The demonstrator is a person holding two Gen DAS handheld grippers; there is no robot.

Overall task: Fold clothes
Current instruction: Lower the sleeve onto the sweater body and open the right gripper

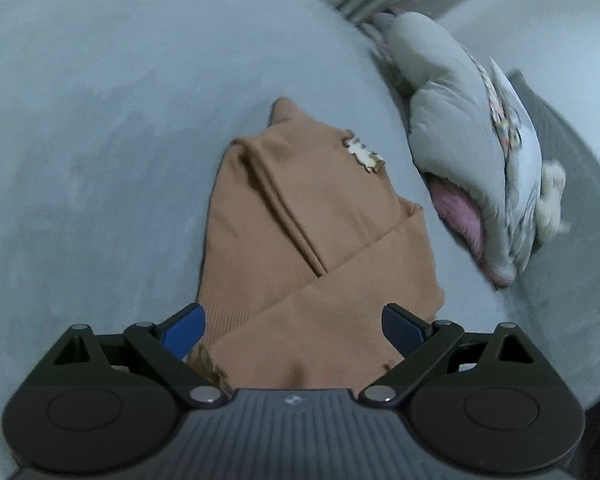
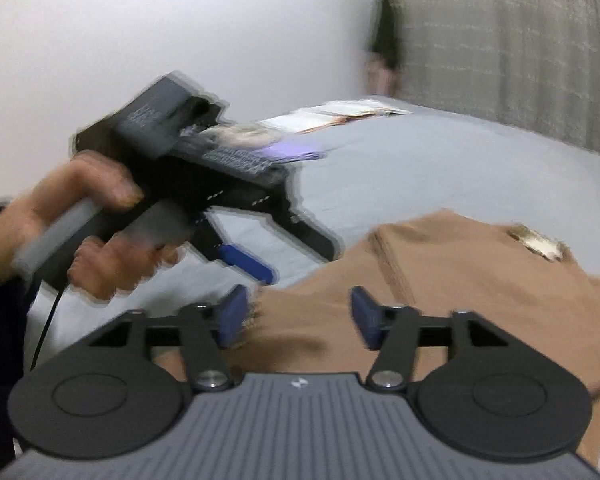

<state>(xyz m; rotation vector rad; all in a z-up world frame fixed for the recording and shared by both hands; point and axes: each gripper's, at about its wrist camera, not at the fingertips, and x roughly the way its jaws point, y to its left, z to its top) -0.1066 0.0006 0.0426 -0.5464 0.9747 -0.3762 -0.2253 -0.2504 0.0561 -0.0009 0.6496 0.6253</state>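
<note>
2 gripper sets, left gripper [image 1: 294,330] and right gripper [image 2: 296,316], gape over tan garment [image 1: 300,216] lying lengthwise away.

A pale blue-grey bed [image 1: 100,140] fills most of both views. At its edge in the left wrist view lies a grey-white pillow [image 1: 456,120] with a patterned trim, pink fabric [image 1: 460,208] showing beneath it. In the right wrist view a grey curtain [image 2: 520,40] hangs behind the bed, beside a plain white wall [image 2: 180,20].

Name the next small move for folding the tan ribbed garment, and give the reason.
Probably lower the open left gripper and close it on the near edge of the tan ribbed garment. Its jaws straddle that edge without clamping it, and the right gripper is open too, so nothing holds the fabric.
</note>
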